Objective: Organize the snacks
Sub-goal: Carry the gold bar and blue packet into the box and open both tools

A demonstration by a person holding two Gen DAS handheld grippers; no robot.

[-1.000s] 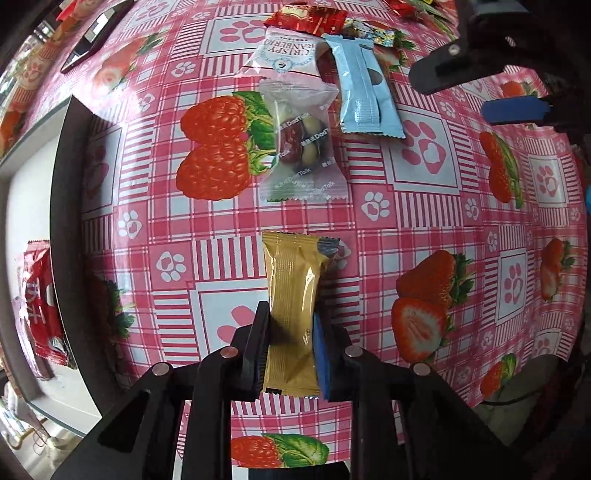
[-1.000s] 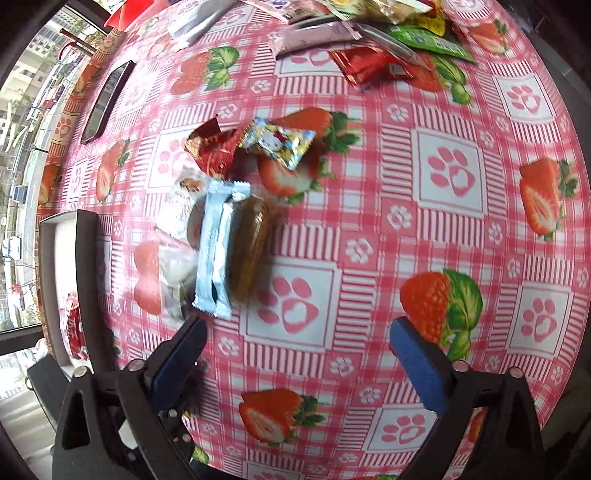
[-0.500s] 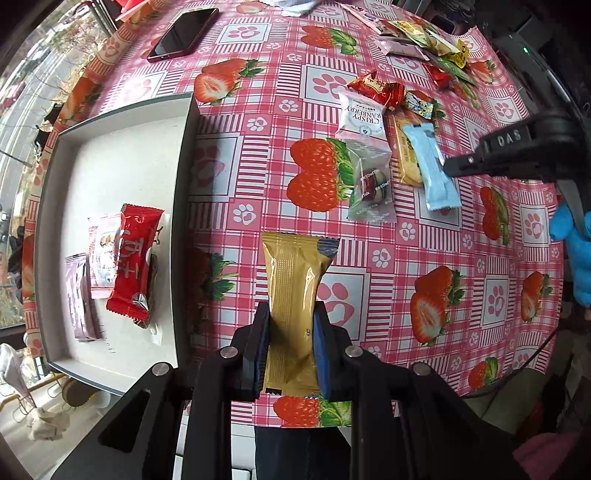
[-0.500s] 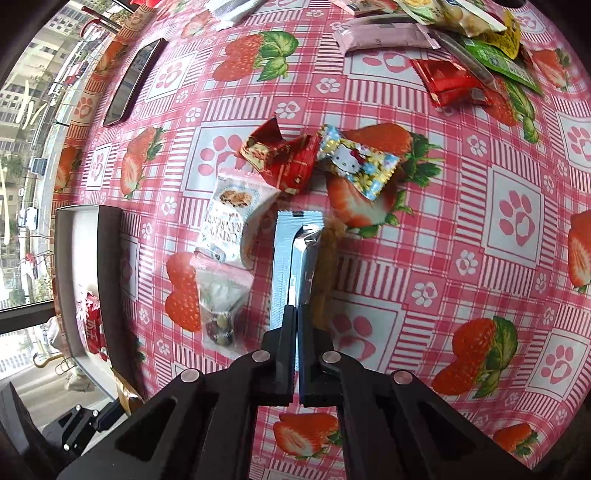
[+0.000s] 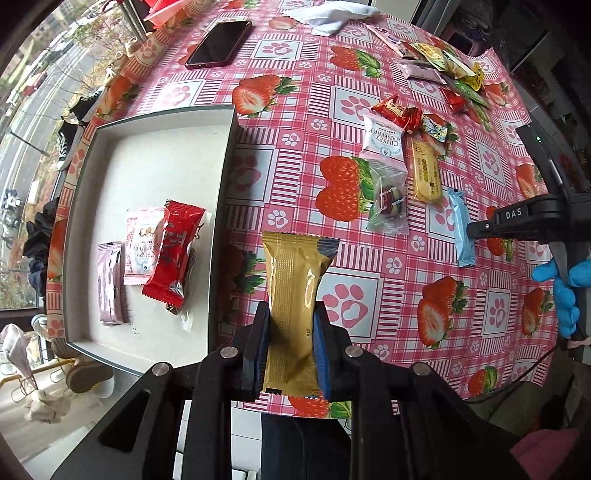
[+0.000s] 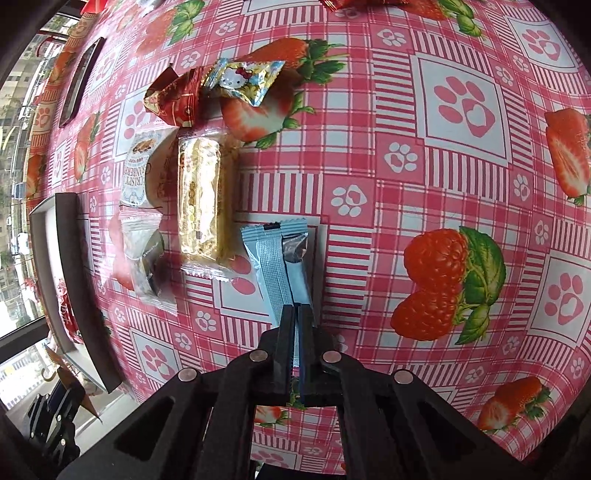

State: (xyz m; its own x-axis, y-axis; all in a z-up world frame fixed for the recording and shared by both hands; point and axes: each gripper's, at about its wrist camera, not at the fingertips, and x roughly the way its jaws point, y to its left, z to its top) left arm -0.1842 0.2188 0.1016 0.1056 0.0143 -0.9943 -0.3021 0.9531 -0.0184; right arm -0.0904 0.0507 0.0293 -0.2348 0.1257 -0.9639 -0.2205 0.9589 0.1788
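Observation:
My left gripper is shut on a gold snack packet and holds it above the table, just right of the grey tray. The tray holds a red packet, a pink-white packet and a mauve packet. My right gripper is shut on the near end of a light blue packet, which also shows in the left wrist view. Beside it lie a yellow biscuit pack, a clear candy packet and a cranberry packet.
A red wrapper and a Hello Kitty sweet lie farther out. A phone, a white cloth and several more snacks sit at the far side. The table edge is near, below my grippers.
The left gripper rose and pulled back with the gold packet, bringing the tray into view. The right gripper closed on the blue packet and drew it clear of the biscuit pack.

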